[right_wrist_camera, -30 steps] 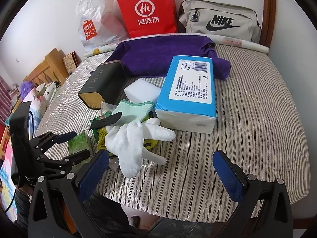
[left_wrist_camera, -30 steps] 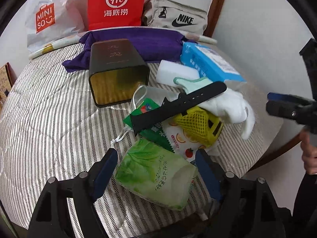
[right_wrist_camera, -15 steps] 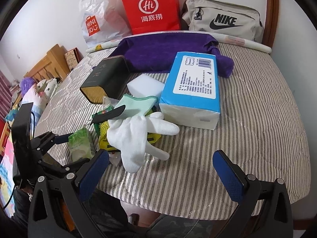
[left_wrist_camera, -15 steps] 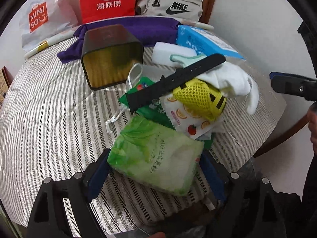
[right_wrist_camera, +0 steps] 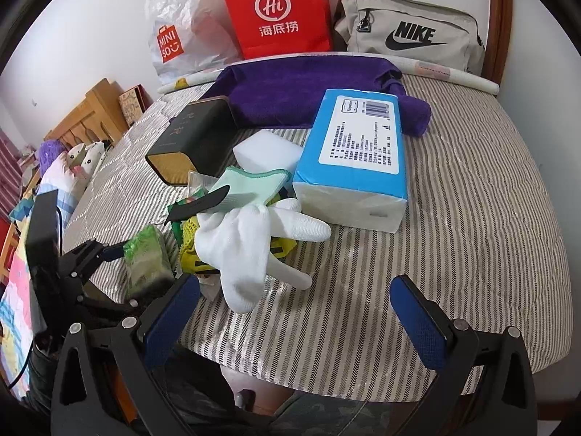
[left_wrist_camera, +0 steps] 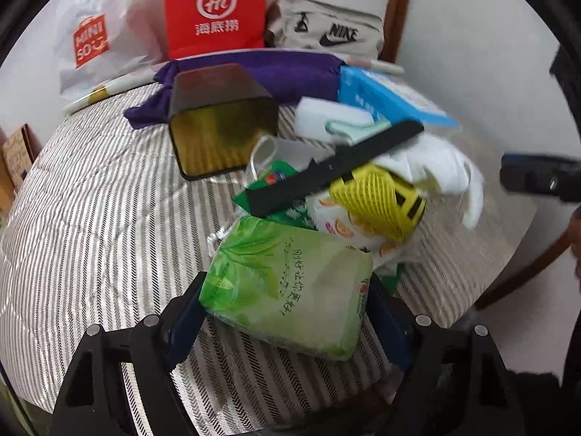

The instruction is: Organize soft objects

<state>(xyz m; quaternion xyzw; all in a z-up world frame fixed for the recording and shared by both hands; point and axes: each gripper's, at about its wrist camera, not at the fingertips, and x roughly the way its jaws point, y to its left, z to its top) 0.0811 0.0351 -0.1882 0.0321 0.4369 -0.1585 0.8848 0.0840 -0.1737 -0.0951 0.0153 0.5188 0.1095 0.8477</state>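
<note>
My left gripper (left_wrist_camera: 287, 312) is shut on a green tissue pack (left_wrist_camera: 290, 283), holding it just above the striped bed; it also shows in the right wrist view (right_wrist_camera: 147, 258). Beyond it lies a pile: a black strap (left_wrist_camera: 334, 167), a yellow mesh item (left_wrist_camera: 381, 200), a white glove (right_wrist_camera: 250, 247), a mint cloth (right_wrist_camera: 250, 190), snack packets (left_wrist_camera: 345, 225). My right gripper (right_wrist_camera: 294, 316) is open and empty at the bed's front edge, just short of the glove.
A blue tissue box (right_wrist_camera: 356, 160), a white sponge (right_wrist_camera: 268, 150), a dark tin (right_wrist_camera: 192, 145) and a purple towel (right_wrist_camera: 308, 91) lie further back. A red bag (right_wrist_camera: 276, 11), a Miniso bag (right_wrist_camera: 178, 32) and a Nike pouch (right_wrist_camera: 410, 32) stand against the wall.
My left gripper has closed on the green tissue pack and lifted it slightly off the bed. My right gripper has barely moved and stays open.
</note>
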